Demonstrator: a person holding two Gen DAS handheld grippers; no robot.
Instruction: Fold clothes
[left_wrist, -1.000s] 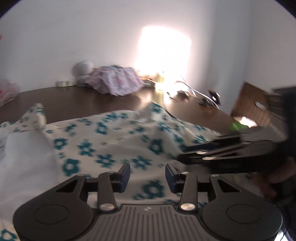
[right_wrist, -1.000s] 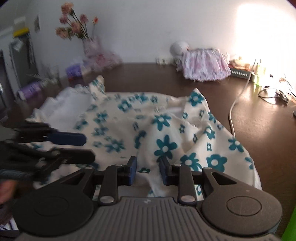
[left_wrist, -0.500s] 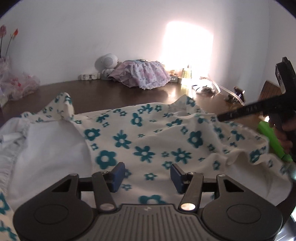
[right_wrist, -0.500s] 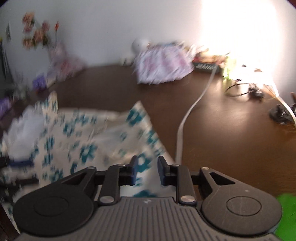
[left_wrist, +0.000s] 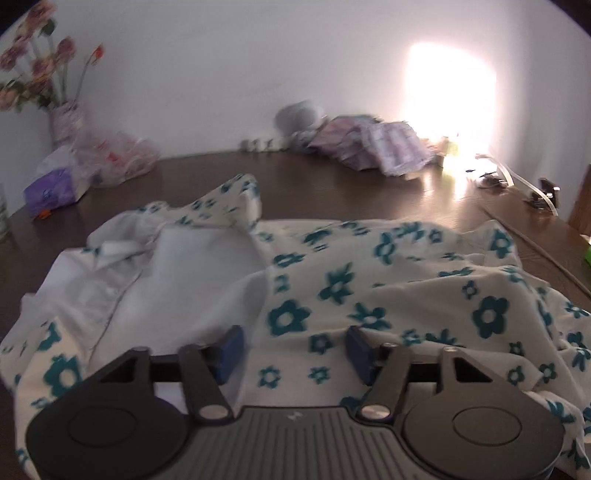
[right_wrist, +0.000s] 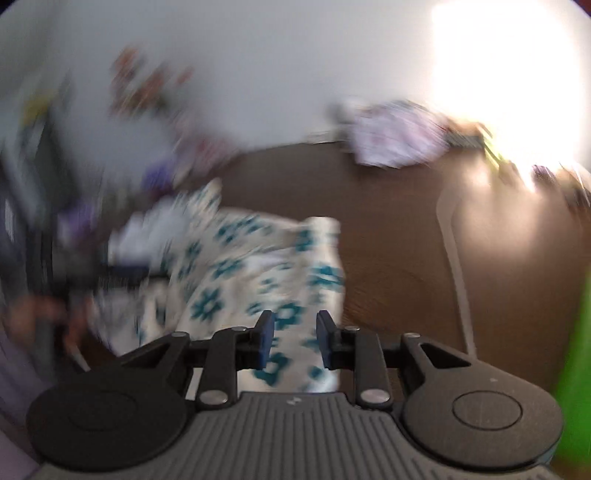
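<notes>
Opening my left gripper (left_wrist: 293, 349) over floral garment (left_wrist: 388, 295) to regrip | right gripper (right_wrist: 293, 339) opening too, nothing pinched | garment crumpled on bench (left_wrist: 332, 184)

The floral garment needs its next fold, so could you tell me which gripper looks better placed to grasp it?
Left, probably: the left gripper is opening over the floral garment in a sharp view. The right gripper sits near the cloth's edge, its view blurred.
</notes>
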